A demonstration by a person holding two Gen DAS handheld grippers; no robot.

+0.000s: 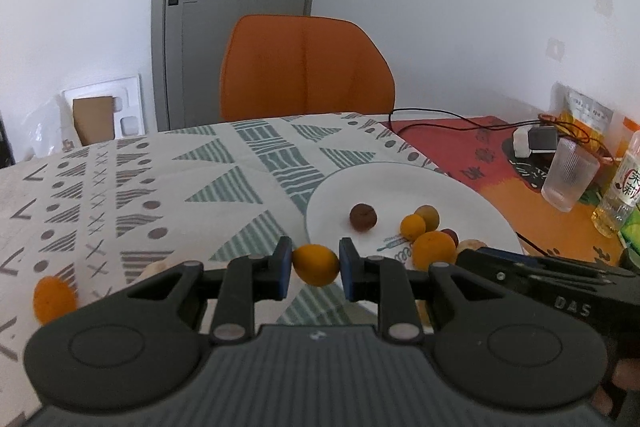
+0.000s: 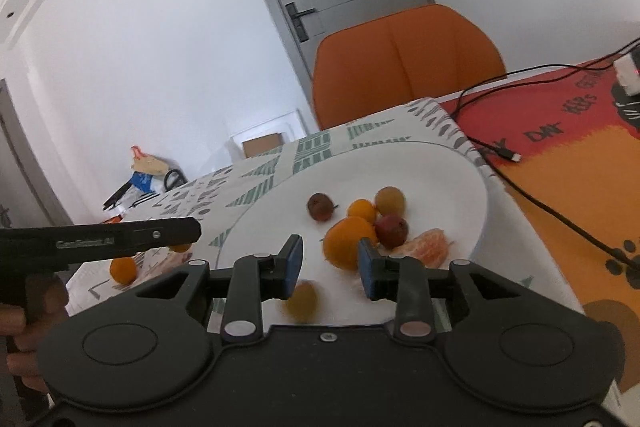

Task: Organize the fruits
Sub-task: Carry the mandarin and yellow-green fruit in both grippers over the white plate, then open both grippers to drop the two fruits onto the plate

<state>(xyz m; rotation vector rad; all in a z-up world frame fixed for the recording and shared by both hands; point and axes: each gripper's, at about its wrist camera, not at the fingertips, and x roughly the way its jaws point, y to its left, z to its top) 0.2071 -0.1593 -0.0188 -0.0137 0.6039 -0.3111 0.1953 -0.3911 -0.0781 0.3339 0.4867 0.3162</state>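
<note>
gripping a small orange fruit (image 1: 316,264) between its blue pads, the left gripper (image 1: 315,263) hangs just beside the near rim of the white plate (image 1: 432,183). the right gripper (image 2: 330,265) stands released over the plate, nothing pressed between its pads. under it a blurred yellowish fruit (image 2: 302,301) shows; whether it rests on the plate i cannot tell. behind are a big orange (image 2: 348,241), a reddish fruit (image 2: 392,229) and peeled segments (image 2: 426,247).
</note>
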